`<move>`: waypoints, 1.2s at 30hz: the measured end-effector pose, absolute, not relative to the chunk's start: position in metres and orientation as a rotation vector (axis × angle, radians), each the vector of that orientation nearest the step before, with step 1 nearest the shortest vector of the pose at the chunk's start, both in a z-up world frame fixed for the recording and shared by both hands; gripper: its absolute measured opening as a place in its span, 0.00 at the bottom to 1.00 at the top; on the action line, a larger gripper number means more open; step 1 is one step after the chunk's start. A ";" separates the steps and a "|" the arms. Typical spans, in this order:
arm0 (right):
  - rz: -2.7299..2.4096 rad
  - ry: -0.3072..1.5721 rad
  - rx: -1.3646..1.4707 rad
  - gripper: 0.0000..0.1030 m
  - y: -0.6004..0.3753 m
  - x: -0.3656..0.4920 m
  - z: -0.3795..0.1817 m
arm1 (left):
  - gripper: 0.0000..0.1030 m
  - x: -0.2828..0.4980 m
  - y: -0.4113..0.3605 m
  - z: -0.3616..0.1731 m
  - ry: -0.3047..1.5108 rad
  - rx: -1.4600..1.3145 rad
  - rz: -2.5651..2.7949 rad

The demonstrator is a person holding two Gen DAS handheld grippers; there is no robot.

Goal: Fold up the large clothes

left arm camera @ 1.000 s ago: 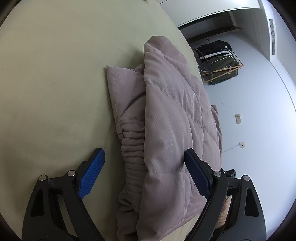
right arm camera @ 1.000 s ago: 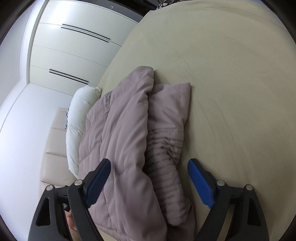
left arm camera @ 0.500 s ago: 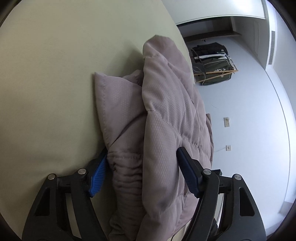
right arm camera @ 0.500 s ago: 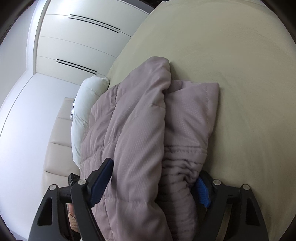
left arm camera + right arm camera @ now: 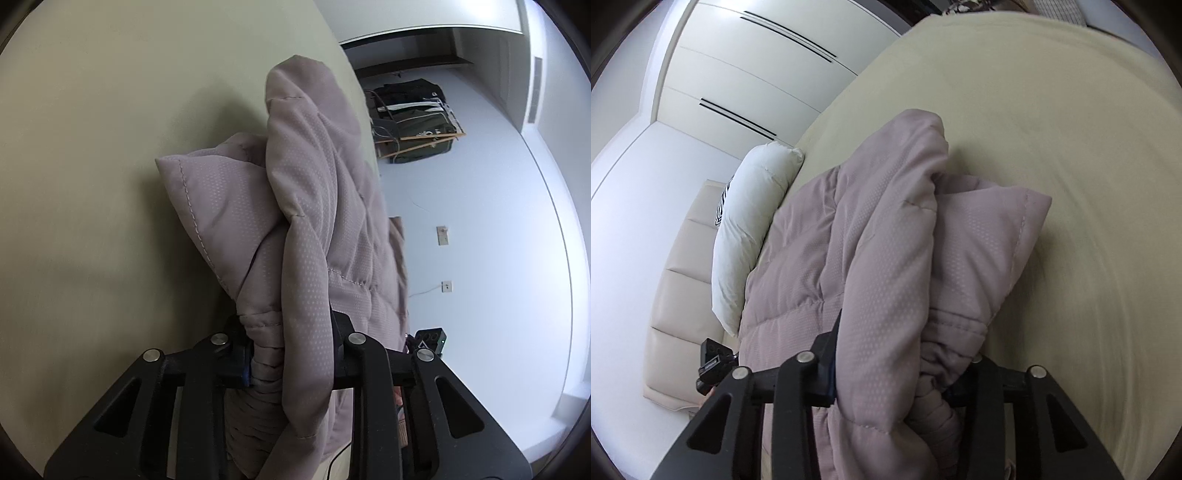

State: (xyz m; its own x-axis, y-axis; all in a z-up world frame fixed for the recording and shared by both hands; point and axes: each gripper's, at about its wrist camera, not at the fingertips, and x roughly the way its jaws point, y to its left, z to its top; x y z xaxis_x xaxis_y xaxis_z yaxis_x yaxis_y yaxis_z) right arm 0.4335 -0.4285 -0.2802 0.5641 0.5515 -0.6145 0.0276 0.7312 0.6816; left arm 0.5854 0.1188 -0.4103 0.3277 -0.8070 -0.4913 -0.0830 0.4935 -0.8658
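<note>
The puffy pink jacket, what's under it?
The jacket lies on a beige bed; a white pillow pokes out beside it. Whatever lies beneath its folds is covered.

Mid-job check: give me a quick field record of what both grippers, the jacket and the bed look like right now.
garment: mauve quilted jacket, bunched in layers
surface: beige bed sheet
left gripper: shut on the jacket's gathered cuff end
right gripper: shut on the jacket's thick folded edge
jacket state: near end pinched by both, far part lying on the sheet
nearby: white pillow beside the jacket; black bag on the floor
</note>
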 end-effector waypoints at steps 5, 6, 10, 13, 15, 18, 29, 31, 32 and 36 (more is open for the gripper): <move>0.370 0.894 0.660 0.37 -0.401 0.384 -0.244 | 0.22 0.542 0.138 -0.376 1.105 -0.957 -0.618; 0.379 0.890 0.656 0.37 -0.396 0.373 -0.238 | 0.22 0.529 0.143 -0.370 1.099 -0.955 -0.617; 0.414 0.880 0.666 0.37 -0.371 0.319 -0.224 | 0.22 0.500 0.153 -0.355 1.088 -0.936 -0.608; 0.434 0.878 0.679 0.37 -0.355 0.278 -0.222 | 0.22 0.494 0.155 -0.347 1.075 -0.933 -0.601; 0.446 0.878 0.695 0.37 -0.349 0.253 -0.224 | 0.22 0.491 0.153 -0.346 1.069 -0.928 -0.592; 0.454 0.881 0.727 0.37 -0.345 0.224 -0.231 | 0.22 0.491 0.153 -0.353 1.077 -0.937 -0.577; 0.356 0.910 0.871 0.50 -0.377 0.213 -0.325 | 0.30 0.511 0.154 -0.420 1.147 -0.983 -0.459; 0.354 0.872 0.889 0.51 -0.380 0.206 -0.332 | 0.32 0.506 0.156 -0.424 1.153 -0.978 -0.455; 0.351 0.858 0.882 0.51 -0.380 0.205 -0.334 | 0.34 0.504 0.158 -0.426 1.155 -0.975 -0.452; 0.344 0.857 0.890 0.54 -0.383 0.199 -0.336 | 0.40 0.501 0.158 -0.433 1.144 -1.007 -0.430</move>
State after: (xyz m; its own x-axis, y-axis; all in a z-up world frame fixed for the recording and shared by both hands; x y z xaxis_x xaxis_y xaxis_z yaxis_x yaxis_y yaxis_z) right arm 0.1994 -0.3826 -0.3357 0.6292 0.5889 -0.5072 0.0746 0.6039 0.7936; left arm 0.5011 0.1579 -0.4334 0.3971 -0.7369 -0.5471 -0.1934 0.5156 -0.8347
